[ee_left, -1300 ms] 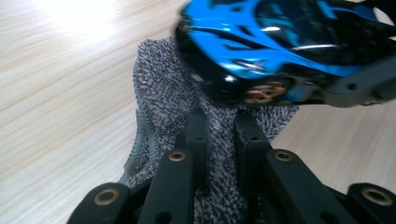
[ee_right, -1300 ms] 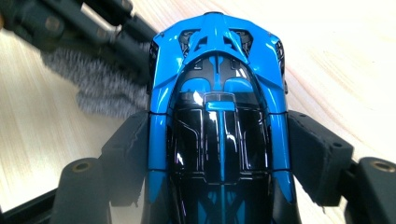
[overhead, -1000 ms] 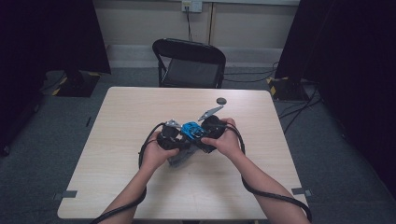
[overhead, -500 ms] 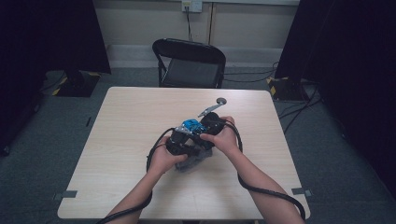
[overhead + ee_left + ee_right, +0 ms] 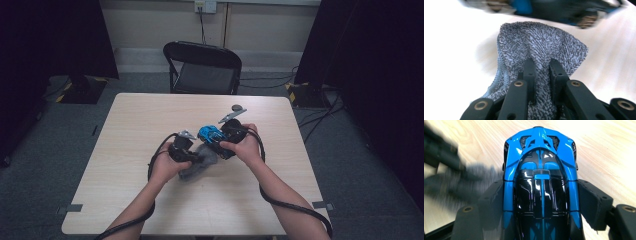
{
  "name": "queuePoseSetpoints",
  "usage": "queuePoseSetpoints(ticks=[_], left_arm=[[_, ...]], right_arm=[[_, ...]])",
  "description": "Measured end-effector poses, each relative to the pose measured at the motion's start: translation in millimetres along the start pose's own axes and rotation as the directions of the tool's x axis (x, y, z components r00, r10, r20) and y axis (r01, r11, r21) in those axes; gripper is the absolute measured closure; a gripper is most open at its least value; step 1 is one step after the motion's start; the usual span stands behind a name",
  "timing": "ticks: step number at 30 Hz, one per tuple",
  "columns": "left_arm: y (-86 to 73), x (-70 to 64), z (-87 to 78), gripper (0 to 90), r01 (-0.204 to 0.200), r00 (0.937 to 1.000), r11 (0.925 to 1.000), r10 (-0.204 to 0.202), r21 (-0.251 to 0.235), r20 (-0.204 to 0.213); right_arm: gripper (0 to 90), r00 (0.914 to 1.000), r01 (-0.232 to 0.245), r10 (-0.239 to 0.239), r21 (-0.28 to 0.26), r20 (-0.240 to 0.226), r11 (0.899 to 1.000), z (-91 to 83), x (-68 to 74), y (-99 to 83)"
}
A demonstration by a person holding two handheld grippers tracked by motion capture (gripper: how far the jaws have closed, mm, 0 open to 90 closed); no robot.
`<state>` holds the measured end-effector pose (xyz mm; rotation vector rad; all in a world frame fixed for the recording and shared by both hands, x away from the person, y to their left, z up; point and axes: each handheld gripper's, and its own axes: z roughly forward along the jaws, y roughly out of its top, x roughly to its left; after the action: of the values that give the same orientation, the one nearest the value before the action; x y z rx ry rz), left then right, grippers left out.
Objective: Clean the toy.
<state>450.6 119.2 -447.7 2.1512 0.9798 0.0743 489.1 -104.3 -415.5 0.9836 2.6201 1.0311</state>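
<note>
A person is working over the middle of the counter, holding a blue-and-black toy car in the right gripper and a grey terry cloth in the left gripper. The right jaws are clamping the car by its two flanks, one pad on each side of the cabin. The left jaws are pinching a bunched fold of the cloth, which is fanning out beyond them toward the car. Seen from above, the car is sitting just left of the right hand, with the cloth just below and left of it, between the two grippers, so a wipe of the car's body seems to be the work in hand.

The main risk, as I judge it, is the glossy shell slipping: the pads are gripping smooth, tapering sides, and a firm sideways rub from the cloth could twist the car out or tip it onto the counter. The cloth's loose loops could also catch on the vents near the car's far end, and the two grippers are working close enough to knock together.

In the right gripper view the car's long axis is running straight along the jaws, its far end pointing away from that gripper; in the high view that is leftward, toward the left gripper. A small dark round object is lying behind the car, apart from it.
</note>
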Motion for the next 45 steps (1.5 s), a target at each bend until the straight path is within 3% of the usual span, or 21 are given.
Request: queuePoseSetpoints(ticks=[7,9,13,16,20,24,26,32,35,39,41,43,45], left_arm=[[1.7,31.7,-17.2,78.3,0.050,0.9945,0.9982,-0.053,-0.032,-0.091],[2.6,38.0,-17.8,78.2,0.079,0.9918,0.9961,-0.083,-0.039,-0.097],[5.0,39.9,-14.0,78.3,0.085,0.9908,0.9953,-0.090,-0.047,-0.102],[5.9,37.1,-8.7,78.2,0.070,0.9926,0.9968,-0.073,-0.040,-0.097],[0.7,32.7,4.5,77.5,0.039,0.9935,0.9991,-0.037,0.017,-0.107],[-6.1,32.4,14.0,75.6,0.035,0.9951,0.9991,-0.033,0.026,-0.093],[-7.3,32.3,15.2,71.5,0.001,0.9954,0.9999,0.000,0.012,-0.096],[-9.2,32.8,-2.2,52.3,-0.062,0.9923,0.9977,0.059,-0.025,-0.109],[-15.1,37.0,-14.8,47.4,-0.057,0.9940,0.9978,0.054,-0.034,-0.095],[-27.6,42.6,-22.9,47.1,-0.063,0.9949,0.9980,0.064,0.004,-0.078],[-34.5,43.6,-20.7,44.0,-0.066,0.9951,0.9973,0.068,0.033,-0.071],[-40.3,44.1,-14.8,42.4,-0.095,0.9928,0.9940,0.098,0.054,-0.068],[-44.4,44.2,-8.3,45.9,-0.099,0.9927,0.9933,0.103,0.059,-0.064]], right_arm=[[28.2,0.9997,0.019,-0.019,-0.001,-0.015,1.000,-5.1,2.7,-9.2],[28.2,0.9994,0.029,-0.029,-0.002,-0.018,1.000,-6.4,5.3,-10.4],[28.2,0.9983,0.049,-0.049,0.001,-0.031,0.999,-7.3,11.2,-11.9],[28.2,0.9974,0.063,-0.063,0.012,-0.037,0.998,-5.5,16.4,-12.8],[28.2,0.9971,0.067,-0.066,0.014,-0.037,0.998,-2.9,17.3,-14.7],[28.2,0.9974,0.064,-0.063,0.019,-0.034,0.998,-2.7,15.7,-16.9],[28.2,0.9979,0.057,-0.056,0.018,-0.033,0.998,-2.8,15.1,-17.9],[28.2,0.9979,0.055,-0.055,0.018,-0.034,0.998,-1.1,14.1,-19.7],[28.2,0.9980,0.056,-0.055,0.022,-0.032,0.998,0.6,14.4,-20.8],[28.2,0.9983,0.049,-0.048,0.022,-0.034,0.999,2.8,14.8,-21.1],[28.2,0.9983,0.049,-0.048,0.023,-0.034,0.999,3.5,15.6,-20.6],[28.2,0.9979,0.053,-0.053,0.021,-0.037,0.998,4.3,16.4,-20.0],[28.2,0.9978,0.055,-0.054,0.020,-0.038,0.998,4.9,17.6,-18.9]])
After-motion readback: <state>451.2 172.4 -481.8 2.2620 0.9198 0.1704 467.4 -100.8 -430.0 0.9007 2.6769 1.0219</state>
